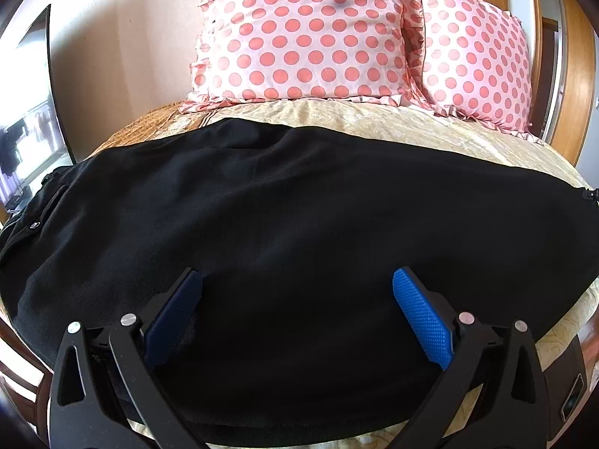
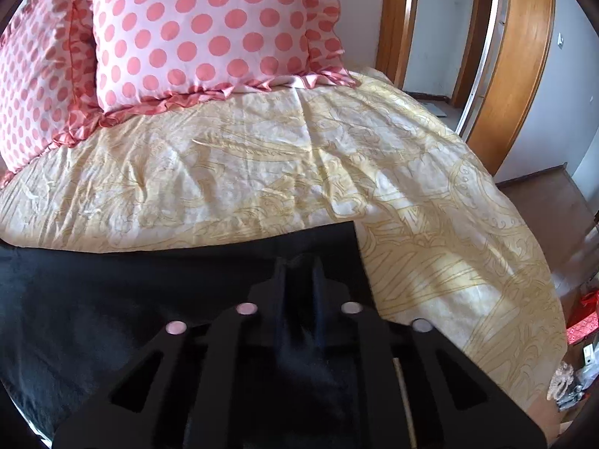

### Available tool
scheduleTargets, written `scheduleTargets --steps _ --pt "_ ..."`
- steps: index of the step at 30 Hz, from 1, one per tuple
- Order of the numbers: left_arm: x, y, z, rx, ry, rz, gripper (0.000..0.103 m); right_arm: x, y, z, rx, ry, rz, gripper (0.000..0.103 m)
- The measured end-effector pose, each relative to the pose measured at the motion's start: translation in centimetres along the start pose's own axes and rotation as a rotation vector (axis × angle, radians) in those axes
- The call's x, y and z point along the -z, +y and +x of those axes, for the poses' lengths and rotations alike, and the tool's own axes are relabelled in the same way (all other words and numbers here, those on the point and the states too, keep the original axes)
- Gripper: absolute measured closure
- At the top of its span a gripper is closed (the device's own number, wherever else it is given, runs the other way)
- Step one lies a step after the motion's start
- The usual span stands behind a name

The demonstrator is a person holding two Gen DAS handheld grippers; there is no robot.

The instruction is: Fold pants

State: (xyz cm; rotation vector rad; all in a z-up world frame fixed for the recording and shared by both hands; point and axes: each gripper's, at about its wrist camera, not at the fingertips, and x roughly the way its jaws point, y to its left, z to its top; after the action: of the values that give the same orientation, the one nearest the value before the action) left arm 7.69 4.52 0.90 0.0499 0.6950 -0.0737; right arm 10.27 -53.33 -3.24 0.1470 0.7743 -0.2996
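Black pants (image 1: 284, 202) lie spread sideways across the bed, waistband with a button at the left edge. My left gripper (image 1: 297, 280) is open, its blue pads (image 1: 423, 318) just above the near part of the cloth, holding nothing. In the right wrist view the pants (image 2: 112, 292) cover the lower left, their end edge near the bed's right side. My right gripper (image 2: 299, 262) is shut on a raised pinch of the black cloth near that end.
Two pink polka-dot pillows (image 1: 303, 33) (image 2: 209, 26) stand at the head of the bed. A cream and yellow patterned bedspread (image 2: 262, 164) covers the bed and drapes off its right edge. A wooden door frame (image 2: 524, 56) and floor clutter (image 2: 580, 321) lie to the right.
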Motion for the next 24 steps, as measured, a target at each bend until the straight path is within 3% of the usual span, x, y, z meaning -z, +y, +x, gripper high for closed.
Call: scheduleTargets --steps 4,8,12,15,18,24 --pt "-0.1 0.0 0.1 -0.006 0.003 -0.003 0.002 -1.8 0.9 -0.1 0.037 -0.047 -0.040 0.094" --pt "-0.1 -0.1 0.1 -0.008 0.006 -0.004 0.002 -1.9 1.9 2.2 0.095 0.025 -0.107 0.093" --pt "-0.2 0.0 0.1 0.000 0.009 0.001 0.002 -1.6 0.5 1.4 0.274 0.048 -0.082 0.047" --pt "0.0 0.0 0.0 0.008 0.001 0.007 0.002 -0.2 -2.4 -1.3 0.351 0.045 0.045 0.040" --pt "0.2 0.0 -0.1 0.010 -0.012 0.008 0.002 3.2 -5.0 -4.7 0.271 0.023 0.251 0.035" --pt "0.3 0.1 -0.2 0.021 -0.024 0.015 0.002 10.4 -7.5 -7.4 0.075 -0.009 0.584 0.035"
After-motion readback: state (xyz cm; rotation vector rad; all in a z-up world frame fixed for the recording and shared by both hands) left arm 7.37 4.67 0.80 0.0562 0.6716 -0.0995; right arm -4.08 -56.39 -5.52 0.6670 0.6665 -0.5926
